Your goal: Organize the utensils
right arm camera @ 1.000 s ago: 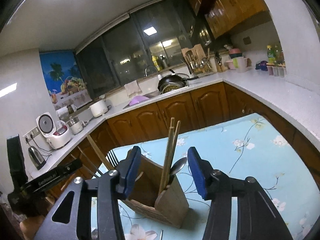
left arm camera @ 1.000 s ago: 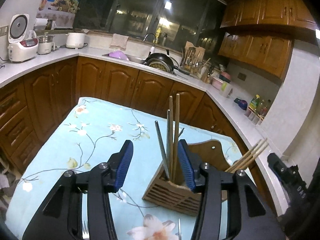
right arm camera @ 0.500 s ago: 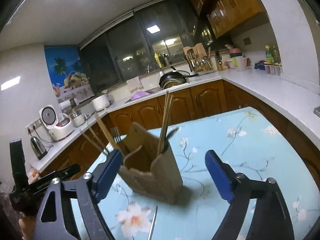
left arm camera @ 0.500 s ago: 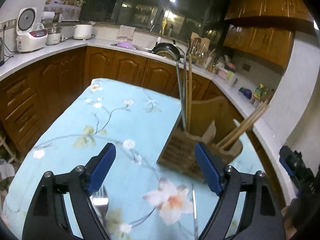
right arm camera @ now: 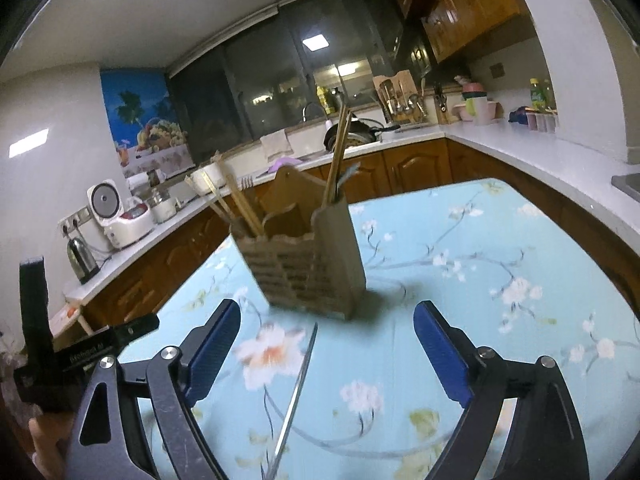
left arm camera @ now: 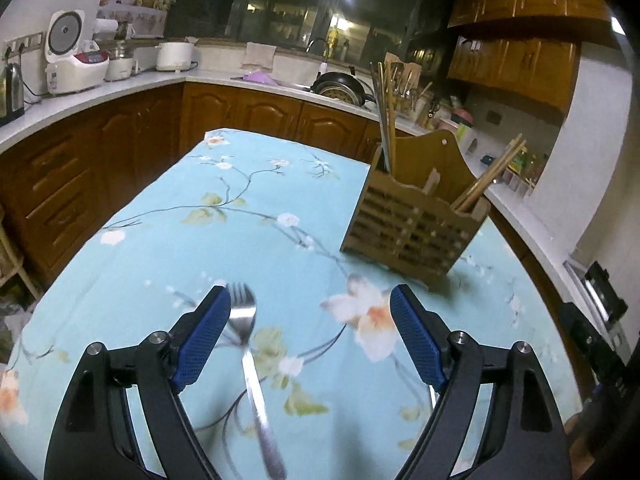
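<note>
I see both sets of fingers spread wide, holding nothing: left gripper (left arm camera: 310, 334) over a fork (left arm camera: 248, 344) at lower centre, right gripper (right arm camera: 327, 342) over a thin metal utensil (right arm camera: 298, 388). The wooden utensil holder (left arm camera: 416, 220) stands right of centre on the bench (left arm camera: 180, 240).

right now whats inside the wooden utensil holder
The wooden utensil holder holds upright chopsticks at one end and leaning chopsticks at the other. Its slatted walls hide their lower ends and anything shorter inside.
</note>
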Demonstrator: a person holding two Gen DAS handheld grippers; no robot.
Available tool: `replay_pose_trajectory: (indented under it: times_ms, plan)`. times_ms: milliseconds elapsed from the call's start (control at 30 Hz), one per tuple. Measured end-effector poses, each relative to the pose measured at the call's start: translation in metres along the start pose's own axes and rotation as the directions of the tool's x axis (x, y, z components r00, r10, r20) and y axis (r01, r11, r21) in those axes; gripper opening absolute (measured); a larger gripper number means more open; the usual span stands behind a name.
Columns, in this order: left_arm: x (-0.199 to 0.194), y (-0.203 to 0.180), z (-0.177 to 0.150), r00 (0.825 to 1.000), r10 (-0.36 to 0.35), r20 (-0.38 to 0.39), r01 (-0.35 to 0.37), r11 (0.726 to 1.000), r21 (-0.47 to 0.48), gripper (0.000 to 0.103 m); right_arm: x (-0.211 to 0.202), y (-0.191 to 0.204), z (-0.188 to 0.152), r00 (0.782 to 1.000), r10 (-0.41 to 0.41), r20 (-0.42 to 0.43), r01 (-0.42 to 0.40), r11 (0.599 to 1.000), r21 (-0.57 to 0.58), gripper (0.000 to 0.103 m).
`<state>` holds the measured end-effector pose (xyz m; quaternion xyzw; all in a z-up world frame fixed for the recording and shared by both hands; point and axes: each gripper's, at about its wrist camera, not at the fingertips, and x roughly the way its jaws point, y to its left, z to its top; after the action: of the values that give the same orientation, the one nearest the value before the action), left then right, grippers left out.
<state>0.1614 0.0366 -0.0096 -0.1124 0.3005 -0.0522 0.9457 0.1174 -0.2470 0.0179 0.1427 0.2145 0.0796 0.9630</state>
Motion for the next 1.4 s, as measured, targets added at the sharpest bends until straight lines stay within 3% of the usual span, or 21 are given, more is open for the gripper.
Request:
replay_pose_trajectory:
  times_ms: [267, 333, 400, 433, 500, 600, 900, 1400]
  plan:
    - [-0.042, -0.004, -0.022, 0.995, 0.017, 0.094, -0.021, 0.999, 0.049, 0.084, -0.029, 0.003, -0.026, 1.000, -0.012, -0.006, 0.012, 0.999, -0.033, 0.092]
    - [-0.057, -0.009, -0.025, 0.988, 0.023, 0.150, -0.034, 0.997, 0.071, 0.094, -0.038, 0.005, -0.023, 1.000, -0.009, 0.017, 0.010, 0.999, -0.045, 0.095]
    - [-0.075, -0.013, -0.031, 0.972, 0.049, 0.231, -0.072, 0.993, 0.090, 0.103, -0.051, 0.009, -0.020, 0.998, -0.003, 0.063, 0.008, 0.998, -0.067, 0.103]
    - [-0.085, -0.015, -0.037, 0.957, 0.061, 0.285, -0.093, 0.991, 0.101, 0.103, -0.058, 0.012, -0.020, 0.996, -0.003, 0.093, 0.011, 0.997, -0.078, 0.103]
    - [-0.093, -0.016, -0.043, 0.943, 0.072, 0.326, -0.118, 0.986, 0.122, 0.103, -0.073, 0.017, -0.023, 0.988, 0.002, 0.153, 0.015, 0.994, -0.111, 0.103]
    - [-0.094, -0.016, -0.049, 0.948, 0.077, 0.309, -0.128, 0.981, 0.146, 0.103, -0.083, 0.025, -0.037, 0.980, -0.006, 0.199, 0.041, 0.984, -0.174, 0.103]
    - [-0.088, -0.006, -0.069, 0.963, 0.102, 0.250, -0.144, 0.977, 0.158, 0.103, -0.087, 0.028, -0.073, 0.982, -0.059, 0.179, 0.102, 0.965, -0.242, 0.103]
    - [-0.085, -0.013, -0.086, 0.966, 0.102, 0.238, -0.152, 0.968, 0.201, 0.103, -0.098, 0.005, -0.077, 0.967, -0.121, 0.225, 0.167, 0.967, -0.194, 0.103]
